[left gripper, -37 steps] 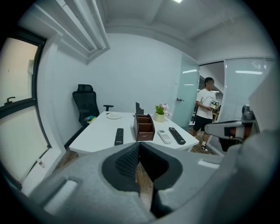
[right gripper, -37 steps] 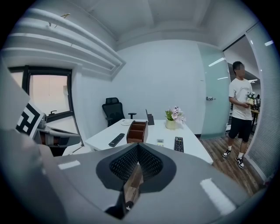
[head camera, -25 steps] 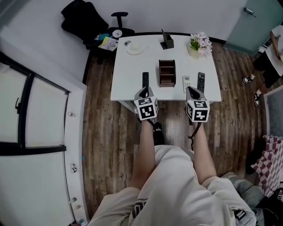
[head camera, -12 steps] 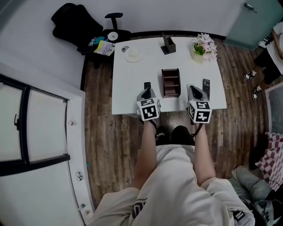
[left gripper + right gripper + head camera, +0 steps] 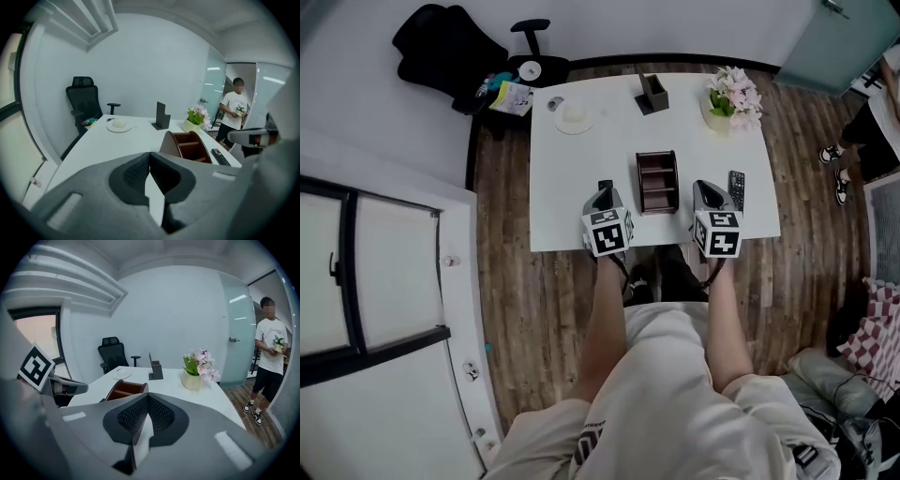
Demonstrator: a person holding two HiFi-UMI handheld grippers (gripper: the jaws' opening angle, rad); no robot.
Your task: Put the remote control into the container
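A brown wooden container (image 5: 657,181) with open compartments stands mid-table on the white table (image 5: 572,206). A black remote (image 5: 737,190) lies to its right. The tip of another black remote (image 5: 605,185) shows left of the container, mostly hidden by my left gripper (image 5: 602,197). That gripper is shut and empty over the table's near edge. My right gripper (image 5: 705,193) is shut and empty too, between the container and the right-hand remote. In the left gripper view the container (image 5: 190,145) and remote (image 5: 220,157) lie ahead to the right. The right gripper view has the container (image 5: 124,390) ahead on the left.
At the table's far side stand a pot of pink flowers (image 5: 729,94), a dark holder (image 5: 653,92) and a white plate (image 5: 574,115). A black office chair (image 5: 441,42) sits beyond the far left corner. A person (image 5: 269,362) stands by the glass door on the right.
Both grippers have moved forward from the table's near edge to over the table, flanking the container. A white remote seen earlier near the right gripper is now hidden. Jaws stay shut.
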